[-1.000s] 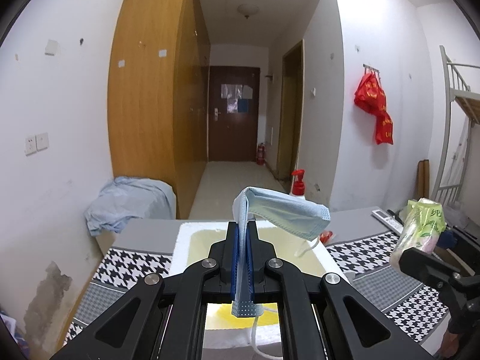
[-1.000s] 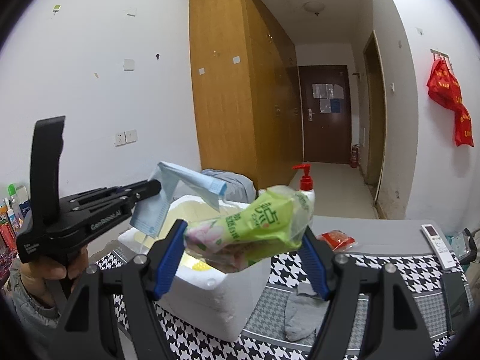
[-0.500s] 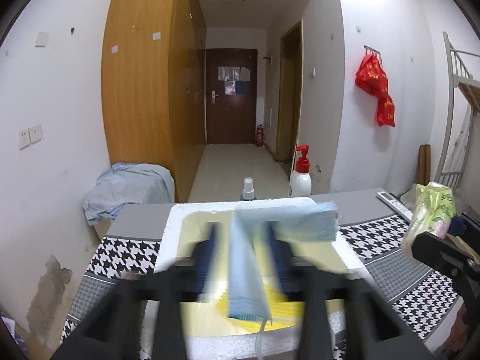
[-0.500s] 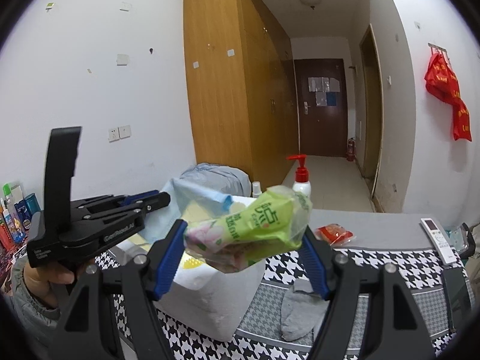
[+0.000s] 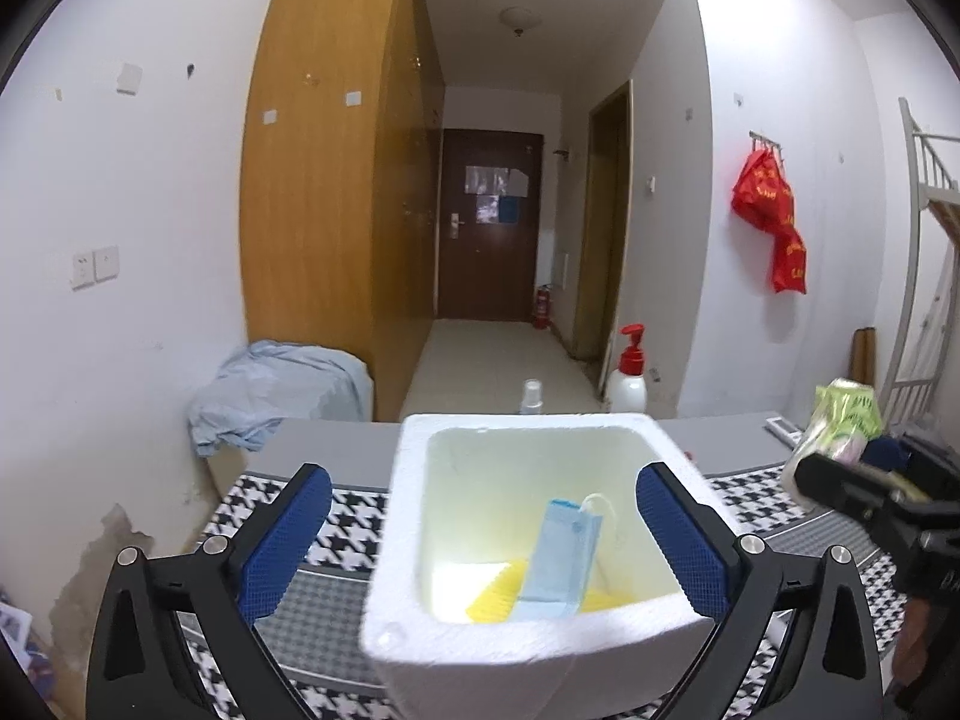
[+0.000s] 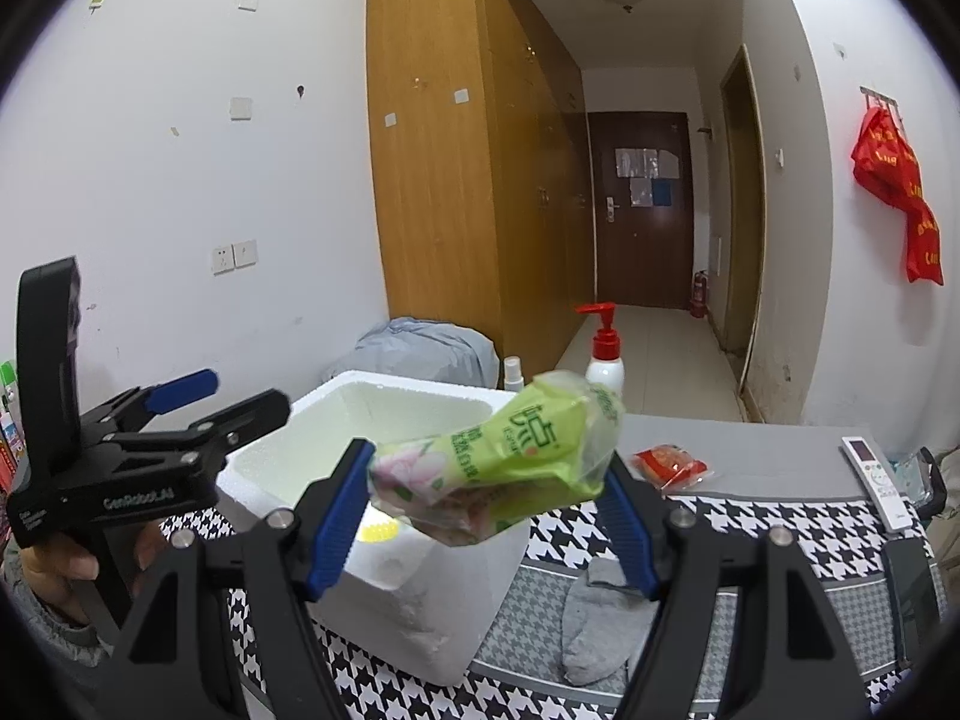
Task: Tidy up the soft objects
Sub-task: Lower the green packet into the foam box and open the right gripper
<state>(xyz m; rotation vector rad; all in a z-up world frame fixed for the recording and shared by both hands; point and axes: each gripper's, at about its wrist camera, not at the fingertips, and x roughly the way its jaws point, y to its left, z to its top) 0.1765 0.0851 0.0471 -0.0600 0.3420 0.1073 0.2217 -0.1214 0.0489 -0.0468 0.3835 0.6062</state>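
A white foam box (image 5: 516, 426) stands on the houndstooth cloth. A blue face mask (image 5: 561, 558) leans inside it against the right wall, over something yellow (image 5: 492, 597) on the bottom. My left gripper (image 5: 483, 510) hangs just above the box's near rim. Its jaws are opening wide and nothing is between them. From the right wrist view the left gripper (image 6: 240, 396) sits left of the foam box (image 6: 420, 576). My right gripper (image 6: 486, 468) is shut on a green tissue pack (image 6: 516, 456), held in the air right of the box.
A grey sock (image 6: 600, 618) lies on the cloth right of the box. A red packet (image 6: 669, 462) and a white remote (image 6: 873, 480) lie farther back. A red-topped pump bottle (image 6: 603, 354) and a small spray bottle (image 5: 531, 396) stand behind the box.
The left gripper was shut on the mask and has opened wide. The mask dropped into the foam box. The right gripper kept still with the tissue pack.
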